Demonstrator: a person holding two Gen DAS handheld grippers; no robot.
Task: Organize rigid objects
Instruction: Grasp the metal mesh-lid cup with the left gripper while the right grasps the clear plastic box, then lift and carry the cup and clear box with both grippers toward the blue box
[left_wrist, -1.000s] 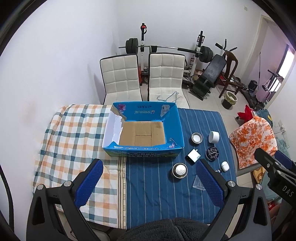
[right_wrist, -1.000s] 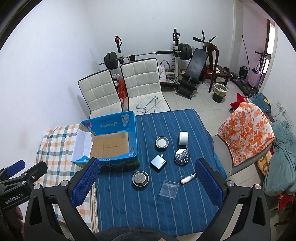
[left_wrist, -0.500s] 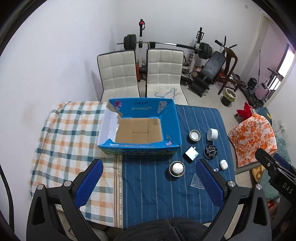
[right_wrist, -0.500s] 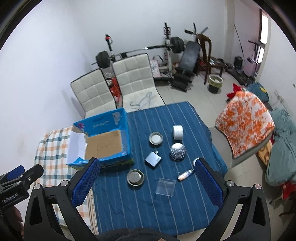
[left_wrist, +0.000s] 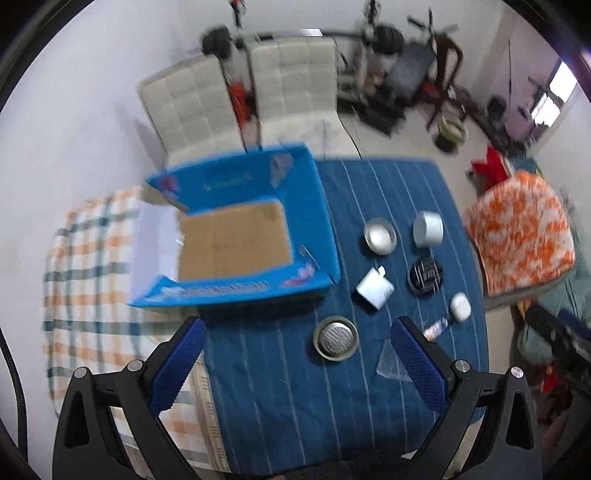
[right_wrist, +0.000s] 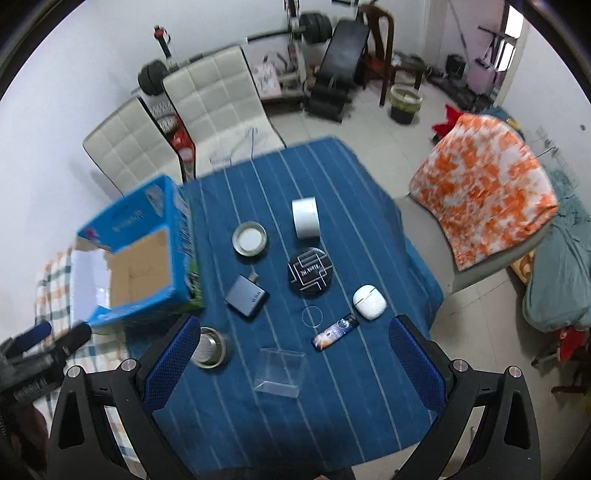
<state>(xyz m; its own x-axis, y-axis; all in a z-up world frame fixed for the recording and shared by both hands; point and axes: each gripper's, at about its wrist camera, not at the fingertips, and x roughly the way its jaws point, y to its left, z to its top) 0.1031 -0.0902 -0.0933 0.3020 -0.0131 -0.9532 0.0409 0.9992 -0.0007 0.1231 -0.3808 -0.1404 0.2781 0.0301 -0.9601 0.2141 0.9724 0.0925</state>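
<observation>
With both claws, left (left_wrist: 295, 360) and right (right_wrist: 291, 360), held wide open and empty, the light, slippery earbud case (right_wrist: 369, 301) is best gripped across its flatter sides.

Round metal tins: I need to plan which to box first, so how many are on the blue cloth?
2. One metal tin lies left of the white tape roll; the other sits beside the right gripper's left finger, partly hidden.

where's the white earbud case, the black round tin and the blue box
white earbud case (right_wrist: 369, 301), right wrist view, middle of its lid
black round tin (right_wrist: 311, 272), right wrist view, centre of its patterned top
blue box (left_wrist: 236, 291), left wrist view, near outer wall
</observation>
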